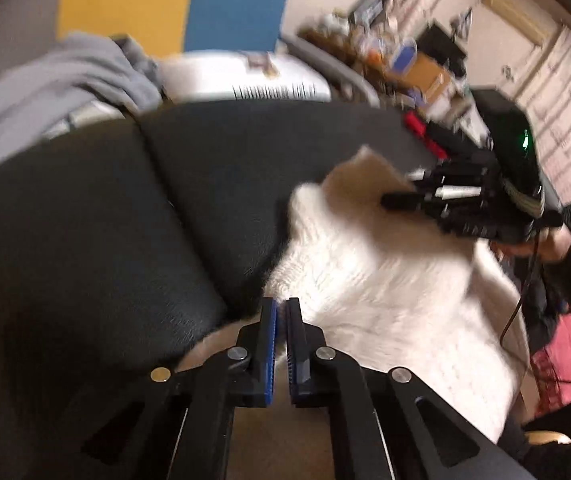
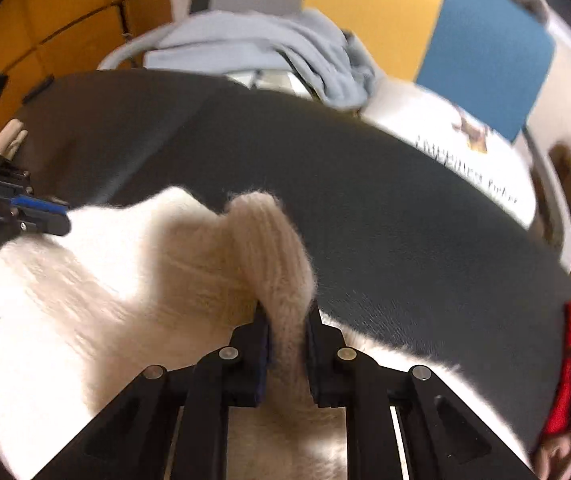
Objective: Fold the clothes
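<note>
Blurry all over, most of all at the back, with a messy pile there too smeared to name. Cut off at the bottom of both views: the near part of the white fluffy sweater [image 2: 85,300], hidden behind the black tool arms. Hard to say what the red thing [image 2: 569,360] at the right edge is. Spread over the near edge of the black padded seat [image 1: 85,220], that sweater, with its far parts bunched up. Left gripper [image 1: 282,304] at the sweater's left edge, its fingers [image 1: 271,344] pressed almost together, blue pads nearly touching, with a thin bit of white fuzz pinched between. Right gripper [image 2: 285,308] at the sweater's other side, fingers [image 2: 321,352] squeezed onto a thick raised fold of the ribbed knit, standing up like a hump between them. Only a bit of a hand [image 2: 5,140] peeking out behind the left tool. At the far edge of the seat, a grey piece of clothing [image 2: 265,44] in a loose heap, next to a white box [image 2: 465,148] with print too blurry to read.
</note>
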Motion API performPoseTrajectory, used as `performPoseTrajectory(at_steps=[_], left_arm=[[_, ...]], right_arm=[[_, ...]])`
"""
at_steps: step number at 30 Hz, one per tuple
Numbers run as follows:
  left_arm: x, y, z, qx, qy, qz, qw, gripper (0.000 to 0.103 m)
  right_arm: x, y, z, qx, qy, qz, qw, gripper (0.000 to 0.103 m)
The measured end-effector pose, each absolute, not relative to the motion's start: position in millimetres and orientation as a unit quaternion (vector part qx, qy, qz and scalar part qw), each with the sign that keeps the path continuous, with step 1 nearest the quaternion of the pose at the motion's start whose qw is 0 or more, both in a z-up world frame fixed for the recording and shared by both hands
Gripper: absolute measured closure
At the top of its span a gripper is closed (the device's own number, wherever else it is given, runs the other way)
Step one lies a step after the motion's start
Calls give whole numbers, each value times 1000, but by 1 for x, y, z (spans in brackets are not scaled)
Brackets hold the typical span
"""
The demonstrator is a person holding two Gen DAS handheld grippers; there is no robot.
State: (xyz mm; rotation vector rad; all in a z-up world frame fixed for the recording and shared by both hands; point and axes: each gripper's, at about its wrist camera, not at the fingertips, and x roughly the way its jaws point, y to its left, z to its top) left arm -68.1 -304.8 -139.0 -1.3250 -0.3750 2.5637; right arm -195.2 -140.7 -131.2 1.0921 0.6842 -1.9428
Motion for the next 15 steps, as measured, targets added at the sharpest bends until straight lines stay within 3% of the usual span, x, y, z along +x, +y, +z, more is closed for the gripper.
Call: performPoseTrajectory(at_steps=[7,11,15], left_arm=[[-54,-353,-84,-371,-85,925,-7,100],[-112,-378,-94,-388,-21,919,-69,100],[-150,-406,-123,-451,-39,886,-95,99]], right_arm=[[-219,-188,-59,351,204,-815,414,87],[-254,-251,-73,358,218,-826,376,87],[-274,-280,-95,388,219,-822,355,82]])
